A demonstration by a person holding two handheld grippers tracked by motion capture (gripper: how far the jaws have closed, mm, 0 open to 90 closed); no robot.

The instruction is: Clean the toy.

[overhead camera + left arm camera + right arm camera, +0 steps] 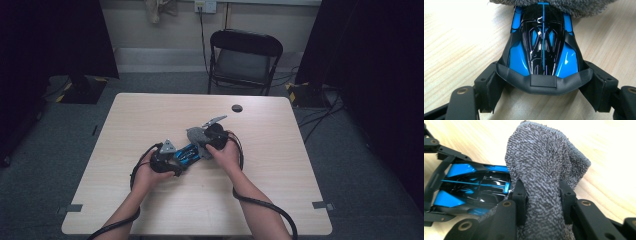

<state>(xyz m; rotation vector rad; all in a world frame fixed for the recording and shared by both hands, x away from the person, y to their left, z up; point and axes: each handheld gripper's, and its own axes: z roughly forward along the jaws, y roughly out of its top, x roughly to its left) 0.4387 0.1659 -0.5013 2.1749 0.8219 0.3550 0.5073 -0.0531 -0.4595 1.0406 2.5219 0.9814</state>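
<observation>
A glossy blue and black toy car lies on the light wooden table. My left gripper is shut on one end of the car, its jaws pressing both sides. A grey terry cloth drapes over the car's other end. My right gripper is shut on a fold of that cloth, right beside the car.
A small dark round disc lies near the table's far edge. A black folding chair stands behind the table. Cables trail from both grippers over the near edge.
</observation>
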